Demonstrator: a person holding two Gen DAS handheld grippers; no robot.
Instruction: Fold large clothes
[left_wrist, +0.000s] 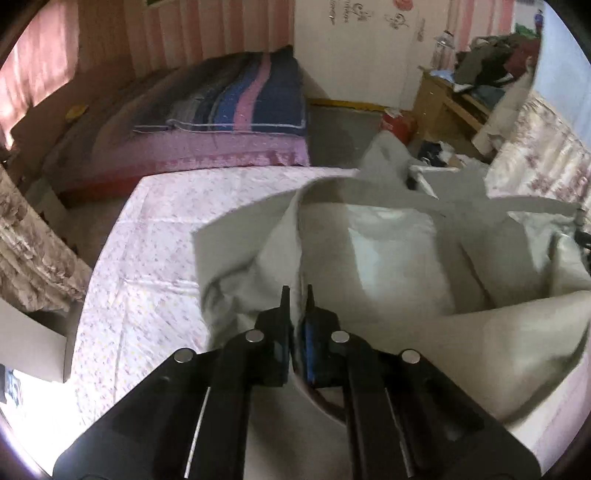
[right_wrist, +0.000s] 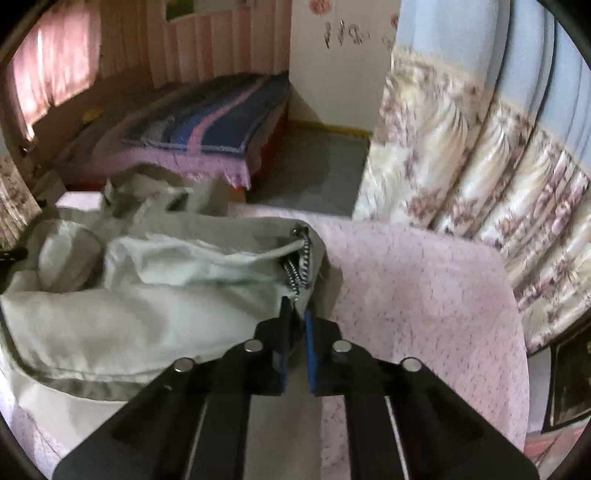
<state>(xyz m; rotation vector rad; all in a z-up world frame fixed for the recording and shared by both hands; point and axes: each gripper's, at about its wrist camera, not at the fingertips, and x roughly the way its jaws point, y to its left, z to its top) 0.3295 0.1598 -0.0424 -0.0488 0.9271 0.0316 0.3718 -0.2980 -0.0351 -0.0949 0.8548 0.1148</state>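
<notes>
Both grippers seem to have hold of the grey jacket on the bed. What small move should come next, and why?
Probably lift both edges slightly and draw them apart to spread the jacket flat. The left gripper and right gripper are each shut on an edge of it, the right one near the zipper, while the jacket lies bunched, lining up, on the pink sheet. It looks too crumpled to fold yet.
</notes>
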